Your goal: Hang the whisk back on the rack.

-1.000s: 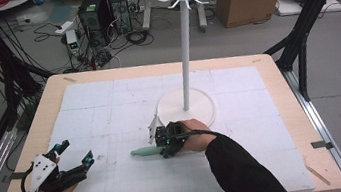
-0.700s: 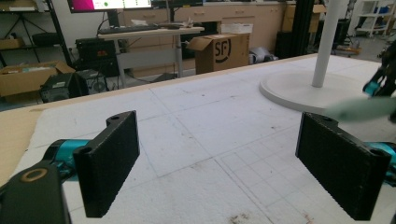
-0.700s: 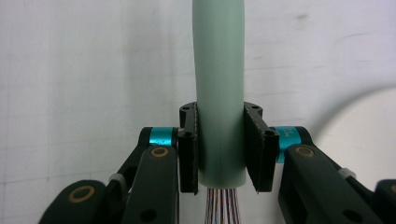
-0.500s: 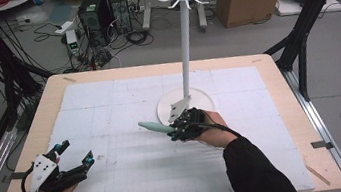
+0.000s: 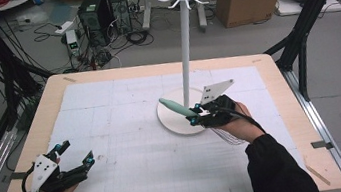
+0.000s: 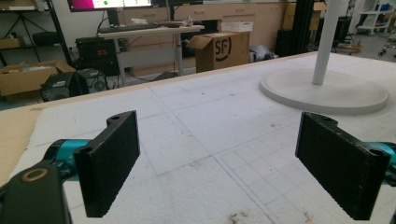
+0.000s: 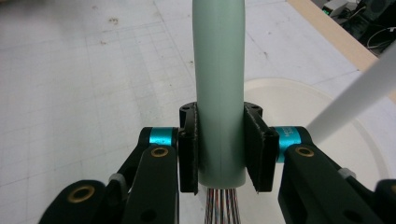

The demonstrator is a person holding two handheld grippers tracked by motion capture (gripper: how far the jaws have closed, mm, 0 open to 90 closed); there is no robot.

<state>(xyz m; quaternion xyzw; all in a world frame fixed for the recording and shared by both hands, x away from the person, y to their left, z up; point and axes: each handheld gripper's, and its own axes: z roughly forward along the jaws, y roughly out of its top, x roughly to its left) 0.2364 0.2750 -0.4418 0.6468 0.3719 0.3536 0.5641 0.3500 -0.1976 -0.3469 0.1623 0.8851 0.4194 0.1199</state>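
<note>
Partly, whisk (image 5: 176,107) wires hide behind right gripper (image 5: 196,119) jaws.

Pale green handle (image 7: 218,88), white stand (image 5: 185,63), white gridded mat (image 5: 128,132), tan table (image 5: 28,141)

Both hand-held grippers, left gripper (image 5: 74,156) and right gripper (image 5: 195,115), are black with flat textured black jaws, teal collars and brass-ringed pivot screws, grey three-cornered top plates, trailing black cables; black sleeve (image 5: 277,172) on right forearm.
</note>
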